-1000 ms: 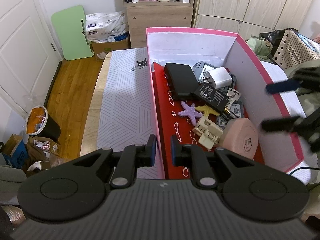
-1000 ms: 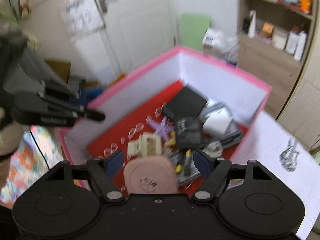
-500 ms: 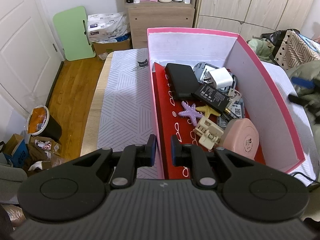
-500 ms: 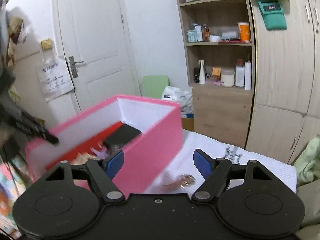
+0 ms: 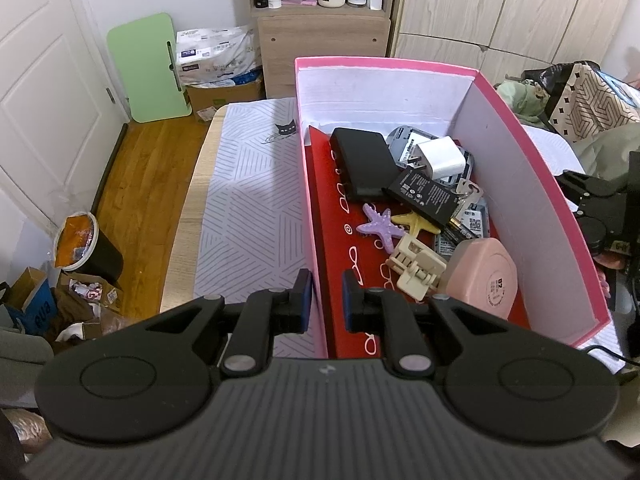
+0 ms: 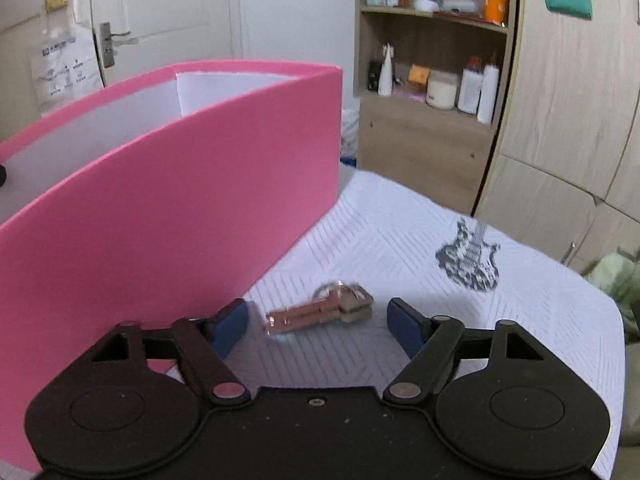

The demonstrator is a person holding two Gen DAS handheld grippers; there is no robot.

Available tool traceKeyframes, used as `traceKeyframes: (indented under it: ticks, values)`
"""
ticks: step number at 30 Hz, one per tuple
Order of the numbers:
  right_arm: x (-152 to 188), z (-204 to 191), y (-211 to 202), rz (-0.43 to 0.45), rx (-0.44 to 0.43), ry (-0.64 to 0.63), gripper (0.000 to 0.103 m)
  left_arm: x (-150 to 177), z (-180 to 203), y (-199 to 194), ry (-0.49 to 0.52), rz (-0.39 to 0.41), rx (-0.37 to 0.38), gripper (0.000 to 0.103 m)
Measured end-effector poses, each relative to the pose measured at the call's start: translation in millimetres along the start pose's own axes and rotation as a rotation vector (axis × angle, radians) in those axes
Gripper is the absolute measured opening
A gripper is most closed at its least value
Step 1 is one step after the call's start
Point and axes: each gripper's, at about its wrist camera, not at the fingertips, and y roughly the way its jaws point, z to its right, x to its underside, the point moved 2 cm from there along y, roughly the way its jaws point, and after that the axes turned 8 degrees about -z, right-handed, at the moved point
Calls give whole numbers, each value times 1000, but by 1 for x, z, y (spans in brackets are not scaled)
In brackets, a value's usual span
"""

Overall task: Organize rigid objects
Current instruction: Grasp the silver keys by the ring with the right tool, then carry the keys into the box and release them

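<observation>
A pink box with a red floor stands on the bed and holds a black power bank, a white charger, a purple starfish, a beige plug and a pink round case. My left gripper is shut on the box's near left wall. My right gripper is open, low over the bedsheet, with a bunch of keys lying between its fingers beside the box's outer wall.
The white patterned sheet has a guitar print. A wooden shelf unit and wardrobe doors stand behind. In the left wrist view, wooden floor, a bucket and clutter lie left of the bed; bags lie right.
My right gripper has left the box, swung over its right wall and dropped to the sheet around the keys. The pink round case stays in the box. My left gripper has not moved.
</observation>
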Motion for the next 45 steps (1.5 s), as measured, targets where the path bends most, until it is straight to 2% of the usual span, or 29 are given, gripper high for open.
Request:
traceKeyframes:
  ticks: [1, 3, 4, 5, 6, 7, 10, 14, 24, 32, 38, 45]
  values:
    - [1, 3, -2, 12, 12, 21, 61, 0, 0, 0, -2, -1, 5, 13]
    - [3, 6, -4, 25, 11, 55, 59, 0, 0, 0, -2, 0, 1, 13]
    - [5, 8, -7, 41, 1, 79, 43, 0, -1, 0, -2, 1, -2, 13]
    - [5, 9, -9, 48, -9, 93, 34, 0, -1, 0, -3, 2, 0, 13]
    - [6, 10, -12, 60, -12, 102, 18, 1, -1, 0, -5, 2, 4, 13]
    - [5, 11, -14, 62, -25, 111, 11, 1, -1, 0, -7, 4, 5, 13]
    - [5, 18, -12, 35, -44, 182, 10, 1, -1, 0, -5, 10, 6, 14]
    - [6, 18, -17, 56, -44, 207, 10, 2, -2, 0, -7, 12, 11, 14]
    - [-14, 12, -70, 204, -39, 219, 10, 2, -2, 0, -23, 15, 17, 14]
    - [-43, -15, -127, 334, -27, 135, 10, 2, -2, 0, -21, 16, 18, 14]
    - [-70, -46, -157, 405, -93, 62, 10, 2, -4, -1, -28, 22, 30, 14]
    - [-98, -82, -149, 377, -206, 13, 10, 2, -5, 0, -22, 23, 39, 14]
